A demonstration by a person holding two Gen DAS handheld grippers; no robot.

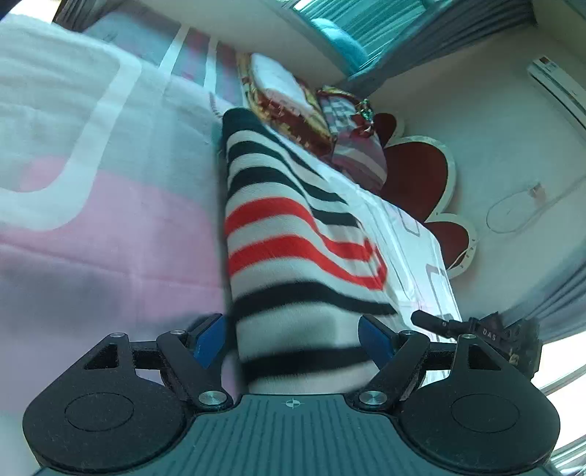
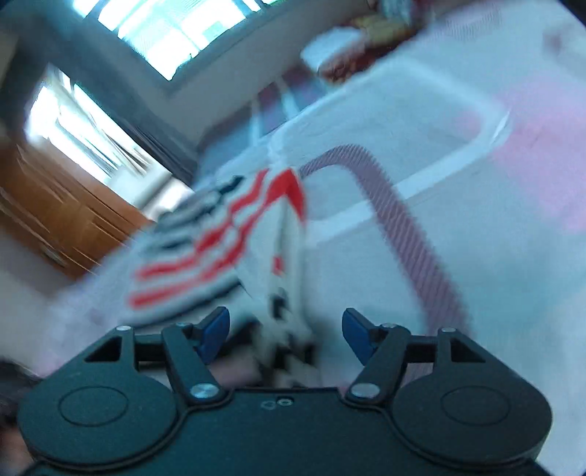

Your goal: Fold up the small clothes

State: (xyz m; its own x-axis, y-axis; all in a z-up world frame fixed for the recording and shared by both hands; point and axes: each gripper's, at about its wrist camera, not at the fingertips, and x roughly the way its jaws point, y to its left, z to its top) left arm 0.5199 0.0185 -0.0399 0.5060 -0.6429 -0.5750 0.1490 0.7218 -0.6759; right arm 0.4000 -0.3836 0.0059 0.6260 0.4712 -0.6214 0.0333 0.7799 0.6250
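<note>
A white knit sweater with black and red stripes lies as a long folded strip on the pink and white blanket. My left gripper stands open over its near end. The strip runs between the blue pads, and a thin gap shows on the left side. In the blurred right wrist view, a bunched fold of the sweater rises between the fingers of my right gripper. That gripper is open, and neither blue pad touches the cloth.
Folded quilts and a pillow are piled at the bed's head, beside a red flower-shaped headboard. A black device sits just right of my left gripper. A wooden cabinet and windows stand beyond the bed.
</note>
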